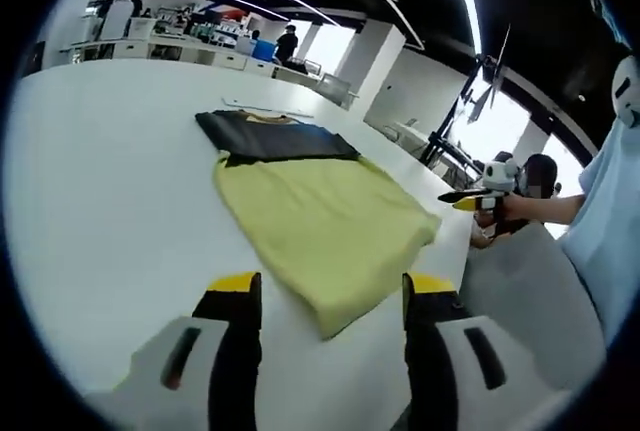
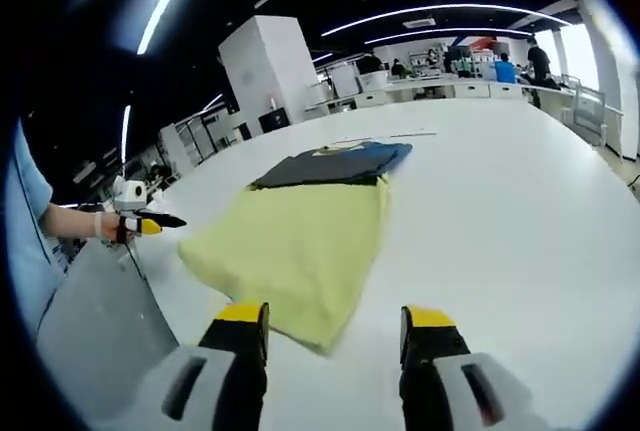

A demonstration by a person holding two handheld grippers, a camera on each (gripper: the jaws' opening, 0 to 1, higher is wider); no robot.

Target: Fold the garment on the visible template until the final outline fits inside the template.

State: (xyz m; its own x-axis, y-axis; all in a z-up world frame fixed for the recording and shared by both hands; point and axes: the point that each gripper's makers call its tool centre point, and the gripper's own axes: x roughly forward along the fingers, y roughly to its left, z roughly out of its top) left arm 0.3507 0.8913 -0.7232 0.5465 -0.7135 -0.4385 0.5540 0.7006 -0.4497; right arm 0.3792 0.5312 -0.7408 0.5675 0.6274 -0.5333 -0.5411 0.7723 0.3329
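Note:
A garment lies flat on the white table: a yellow body with a dark navy and blue part at its far end. The right gripper view shows the same yellow body and dark part. My left gripper is open, just short of the yellow cloth's near corner, holding nothing. My right gripper is open too, its jaws either side of the near yellow corner and empty. Each gripper also appears in the other's view, held in a hand beyond the table edge.
A thin pale strip lies on the table just past the dark end. The table edge runs close beside the garment, with grey floor below. A person in a light blue shirt stands there. Desks and people are far behind.

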